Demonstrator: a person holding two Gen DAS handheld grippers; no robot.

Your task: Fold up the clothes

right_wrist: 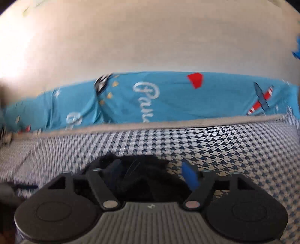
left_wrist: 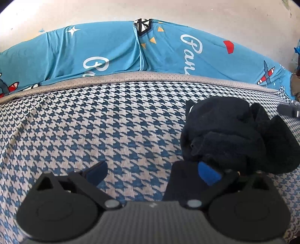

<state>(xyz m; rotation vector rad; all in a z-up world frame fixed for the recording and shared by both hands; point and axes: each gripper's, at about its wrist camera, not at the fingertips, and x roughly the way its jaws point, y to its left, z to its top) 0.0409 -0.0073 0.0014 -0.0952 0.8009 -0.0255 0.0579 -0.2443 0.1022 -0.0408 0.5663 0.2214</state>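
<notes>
A crumpled black garment [left_wrist: 236, 135] lies in a heap on the blue-and-white houndstooth cover [left_wrist: 112, 131]. My left gripper [left_wrist: 151, 172] is open just left of the heap; its right blue-padded finger [left_wrist: 208, 173] touches the garment's near edge, and its left finger [left_wrist: 96, 171] is over bare cover. In the right wrist view, which is motion-blurred, my right gripper [right_wrist: 150, 176] is open with the black garment [right_wrist: 138, 176] bunched between its fingers; its blue right pad [right_wrist: 190, 177] shows, the left pad is hidden by cloth.
A bright blue printed sheet [left_wrist: 112, 52] with white lettering and planes runs along the far side under a pale wall [left_wrist: 150, 11]. A grey perforated trim [left_wrist: 131, 77] borders the houndstooth cover. The other gripper's tip [left_wrist: 289, 109] shows at the right edge.
</notes>
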